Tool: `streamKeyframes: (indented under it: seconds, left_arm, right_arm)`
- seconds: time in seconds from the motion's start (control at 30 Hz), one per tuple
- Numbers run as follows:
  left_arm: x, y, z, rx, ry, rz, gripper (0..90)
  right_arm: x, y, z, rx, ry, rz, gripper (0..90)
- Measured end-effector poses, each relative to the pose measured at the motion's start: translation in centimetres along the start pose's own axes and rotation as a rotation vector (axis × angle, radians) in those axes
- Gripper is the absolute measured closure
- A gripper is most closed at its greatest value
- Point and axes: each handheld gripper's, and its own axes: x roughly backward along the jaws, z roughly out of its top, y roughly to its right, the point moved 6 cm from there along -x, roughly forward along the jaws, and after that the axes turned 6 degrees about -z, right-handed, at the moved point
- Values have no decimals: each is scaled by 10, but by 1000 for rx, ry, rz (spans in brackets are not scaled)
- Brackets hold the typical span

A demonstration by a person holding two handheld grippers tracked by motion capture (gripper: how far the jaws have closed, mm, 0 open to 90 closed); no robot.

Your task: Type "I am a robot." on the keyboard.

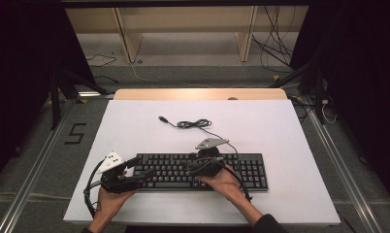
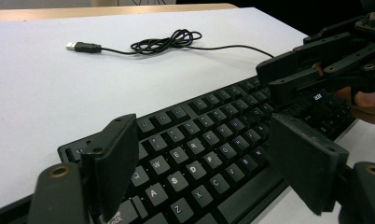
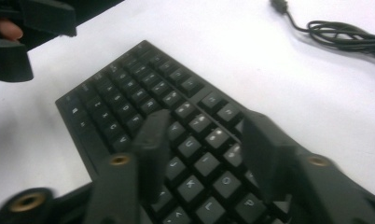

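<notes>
A black keyboard (image 1: 203,172) lies on the white table top (image 1: 280,136) near its front edge. Its thin cable (image 1: 193,124) runs back to a loose coil and ends in a USB plug (image 1: 162,119). My left gripper (image 1: 139,170) stands open at the keyboard's left end, its jaws wide apart over the letter keys (image 2: 199,140) with nothing between them. My right gripper (image 1: 193,165) hovers over the middle of the keyboard (image 3: 143,88), open, with nothing between its jaws. In the left gripper view the right gripper (image 2: 311,70) shows at the upper right, above the coil (image 2: 167,42).
White table surface lies bare around the keyboard, with a wooden strip (image 1: 198,93) along its far edge. Beyond it stand a wooden shelf frame (image 1: 183,29) and loose floor cables (image 1: 275,48). A taped "5" (image 1: 75,133) marks the floor at left.
</notes>
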Motion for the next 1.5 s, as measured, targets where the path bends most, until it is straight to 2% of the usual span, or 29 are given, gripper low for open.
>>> streamKeyframes:
  seconds: [0.37,0.53,1.03,1.37,1.5]
  left_arm:
    - [0,0,0,0,-1,-1,248]
    - [-1,1,0,3,-2,-1,248]
    - [-1,1,-1,3,-2,-2,248]
    - [-1,1,0,2,-1,-2,248]
    - [-1,1,0,1,-1,-1,248]
  right_arm:
    - [10,6,4,-8,40,-17,343]
    - [13,7,5,-3,47,-14,328]
    - [15,5,7,5,72,-16,472]
    - [17,5,7,11,78,-7,600]
    - [17,3,6,15,75,-3,686]
